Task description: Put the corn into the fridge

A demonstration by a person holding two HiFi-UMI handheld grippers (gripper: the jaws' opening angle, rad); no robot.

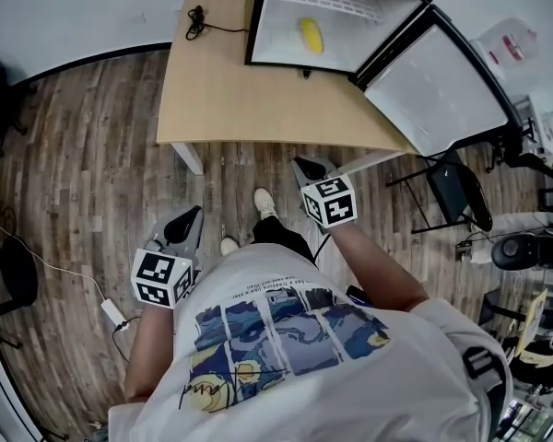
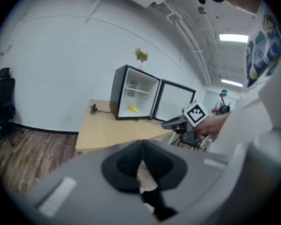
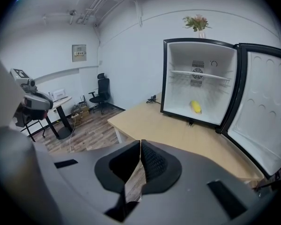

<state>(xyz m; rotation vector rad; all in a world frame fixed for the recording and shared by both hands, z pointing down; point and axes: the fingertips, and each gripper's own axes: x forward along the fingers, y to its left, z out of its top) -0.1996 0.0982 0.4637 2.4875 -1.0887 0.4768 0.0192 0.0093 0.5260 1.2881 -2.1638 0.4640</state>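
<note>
The yellow corn lies on the white floor inside the small black fridge, which stands on the wooden table with its door swung wide to the right. The corn also shows below the wire shelf in the right gripper view, and small in the left gripper view. Both grippers are held over the wooden floor, back from the table's front edge. My left gripper is shut and holds nothing. My right gripper, closer to the table, is also shut and holds nothing.
A black cable lies on the table's far left corner. A black folding chair stands right of the table under the open door. A power strip and its cord lie on the floor at left. An office chair stands by the wall.
</note>
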